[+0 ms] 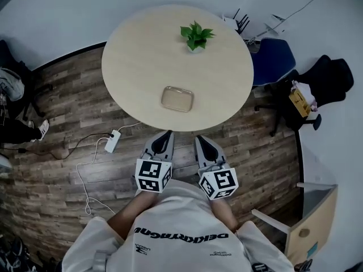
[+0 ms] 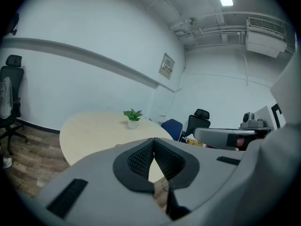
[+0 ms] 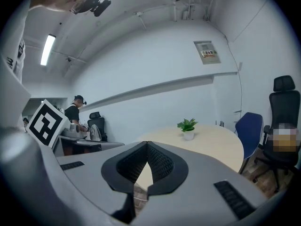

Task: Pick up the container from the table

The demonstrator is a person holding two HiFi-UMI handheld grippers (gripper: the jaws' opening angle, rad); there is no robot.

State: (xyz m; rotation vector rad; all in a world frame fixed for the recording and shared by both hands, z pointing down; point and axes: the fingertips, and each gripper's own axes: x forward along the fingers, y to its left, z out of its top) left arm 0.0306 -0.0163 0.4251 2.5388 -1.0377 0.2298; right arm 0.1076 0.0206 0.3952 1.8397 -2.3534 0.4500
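Observation:
The container is a shallow beige rectangular tray that lies on the round light-wood table, near its front edge. In the head view both grippers hover side by side over the floor just short of that edge, pointing at the table. My left gripper has its tips together with nothing between them, and so does my right gripper. The left gripper view shows the left gripper shut, with the table beyond. In the right gripper view the right gripper is shut and empty too. The jaws hide the tray in both gripper views.
A small potted plant stands at the table's far side. A blue chair and a black chair stand to the right. A power strip with cables lies on the wooden floor at the left. A person works in the background.

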